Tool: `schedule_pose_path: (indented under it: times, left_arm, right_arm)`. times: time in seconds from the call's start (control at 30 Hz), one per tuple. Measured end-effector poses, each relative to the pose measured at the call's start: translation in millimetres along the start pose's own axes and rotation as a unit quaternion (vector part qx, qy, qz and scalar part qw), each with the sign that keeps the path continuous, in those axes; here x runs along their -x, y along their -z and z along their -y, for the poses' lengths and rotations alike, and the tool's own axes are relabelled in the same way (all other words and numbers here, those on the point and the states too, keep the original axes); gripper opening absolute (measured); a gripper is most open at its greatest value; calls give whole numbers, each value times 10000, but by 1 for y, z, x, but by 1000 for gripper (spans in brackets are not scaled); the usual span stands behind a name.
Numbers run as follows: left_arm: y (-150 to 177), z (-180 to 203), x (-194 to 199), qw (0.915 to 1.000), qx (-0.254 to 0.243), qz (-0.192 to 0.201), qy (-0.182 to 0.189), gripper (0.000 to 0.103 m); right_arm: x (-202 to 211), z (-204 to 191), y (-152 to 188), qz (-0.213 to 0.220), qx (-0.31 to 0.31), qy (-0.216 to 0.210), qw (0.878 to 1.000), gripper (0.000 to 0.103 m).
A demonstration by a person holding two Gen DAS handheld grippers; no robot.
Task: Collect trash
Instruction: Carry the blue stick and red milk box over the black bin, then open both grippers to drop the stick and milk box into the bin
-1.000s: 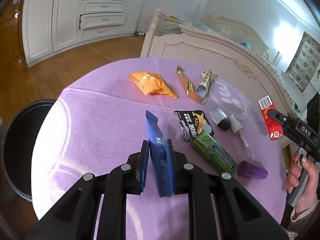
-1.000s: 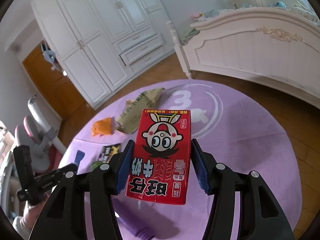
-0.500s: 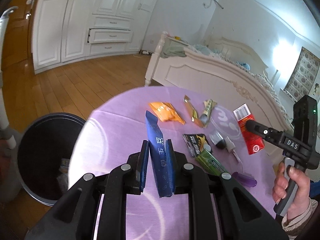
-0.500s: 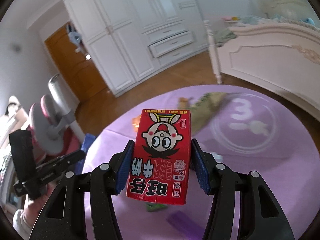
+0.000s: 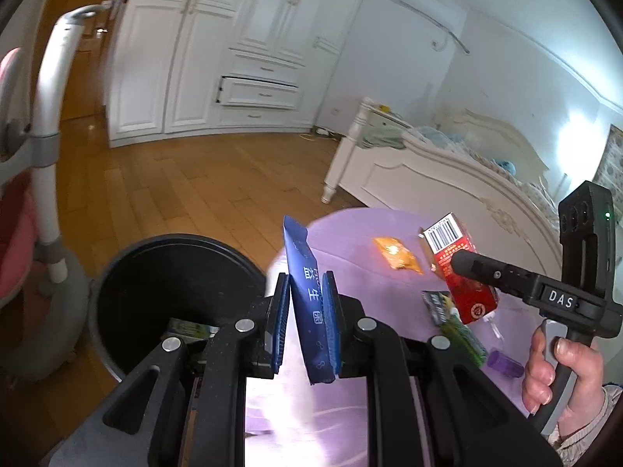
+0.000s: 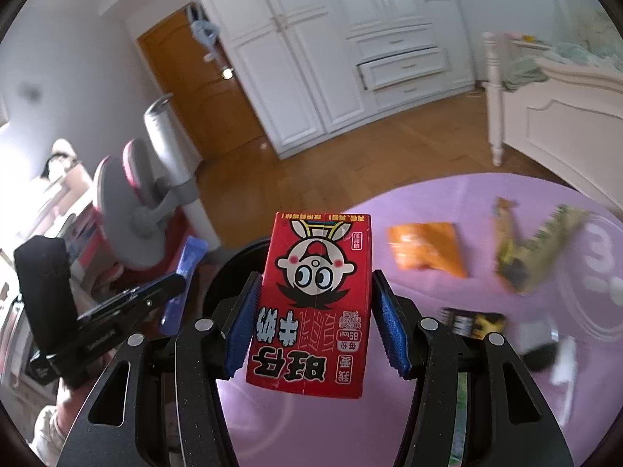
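My left gripper (image 5: 305, 299) is shut on a blue snack wrapper (image 5: 309, 303) and holds it in the air at the table's left edge, beside the black trash bin (image 5: 128, 272). My right gripper (image 6: 315, 311) is shut on a red milk carton (image 6: 315, 303), held above the purple table (image 6: 486, 389). The carton also shows in the left wrist view (image 5: 459, 268), and the blue wrapper shows in the right wrist view (image 6: 183, 276). An orange wrapper (image 6: 426, 249), gold-green wrappers (image 6: 529, 249) and a black packet (image 6: 473, 323) lie on the table.
A green gum pack (image 5: 465, 336) and a purple cap (image 5: 504, 364) lie on the table near my right hand. A grey-pink chair (image 5: 35, 202) stands left of the bin. A white bed (image 5: 447, 171) is behind the table, white wardrobes (image 5: 233, 58) at the back.
Both grippers have swung left toward the bin with their loads. The bin now sits just beyond my left gripper, and the table litter has shifted to the right in both views.
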State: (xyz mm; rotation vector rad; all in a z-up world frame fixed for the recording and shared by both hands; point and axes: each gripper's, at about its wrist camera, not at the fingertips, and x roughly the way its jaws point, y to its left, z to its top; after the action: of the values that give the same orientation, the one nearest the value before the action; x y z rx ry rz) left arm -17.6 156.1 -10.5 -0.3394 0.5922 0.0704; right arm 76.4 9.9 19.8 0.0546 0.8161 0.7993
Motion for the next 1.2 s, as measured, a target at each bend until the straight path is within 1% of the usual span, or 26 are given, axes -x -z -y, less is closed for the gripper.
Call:
schedule_pose_path:
  times: [0.17, 0.47, 0.57, 0.9, 1.17, 1.2]
  left_arm:
    - [2, -24, 5, 9997, 166, 81, -134, 19]
    - [2, -65, 2, 9983, 489, 88, -295, 19]
    - [2, -80, 3, 9976, 604, 78, -327, 19]
    - [9, -114, -7, 9952, 881, -46, -433, 19]
    - [11, -125, -14, 9942, 953, -131, -477, 19]
    - [10, -124, -14, 9942, 943, -125, -509, 21]
  right_arm:
    - [-34, -31, -9, -222, 250, -109, 9994, 56]
    - [-98, -83, -18, -648, 579, -243, 9959, 56]
    - [-117, -95, -20, -781, 668, -280, 9943, 56]
    - [-171, -118, -24, -1127, 837, -308, 9896, 56]
    - [-194, -123, -21, -1296, 799, -294, 9879, 56]
    - [-196, -123, -21, -1320, 792, -297, 9876, 56]
